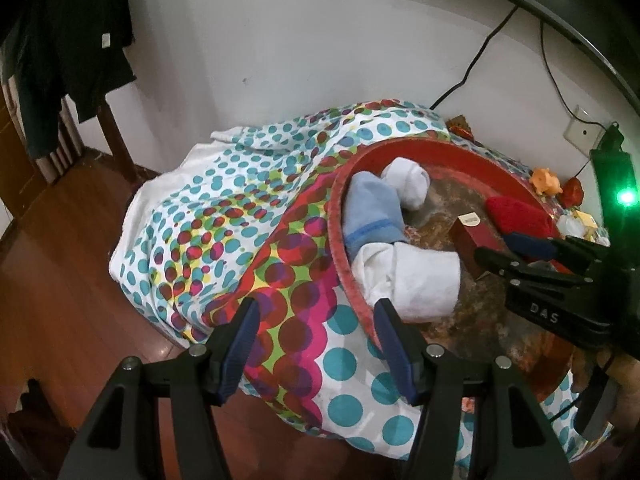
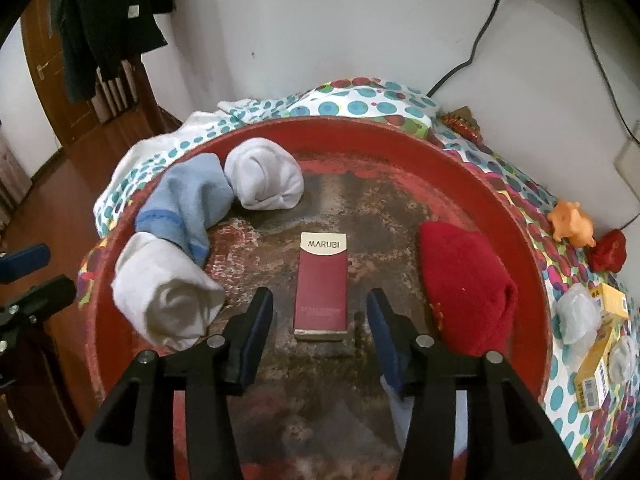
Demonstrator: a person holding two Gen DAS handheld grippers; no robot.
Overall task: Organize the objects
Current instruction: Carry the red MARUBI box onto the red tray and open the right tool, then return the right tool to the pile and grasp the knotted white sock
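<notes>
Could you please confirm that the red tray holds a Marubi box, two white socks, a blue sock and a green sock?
Not quite: the fourth sock is red, not green. The right wrist view shows the tray holding the Marubi box, two white socks, a blue sock and a red sock.

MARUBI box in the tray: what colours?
The MARUBI box is dark red with a cream top band; clearest in the right wrist view.
</notes>
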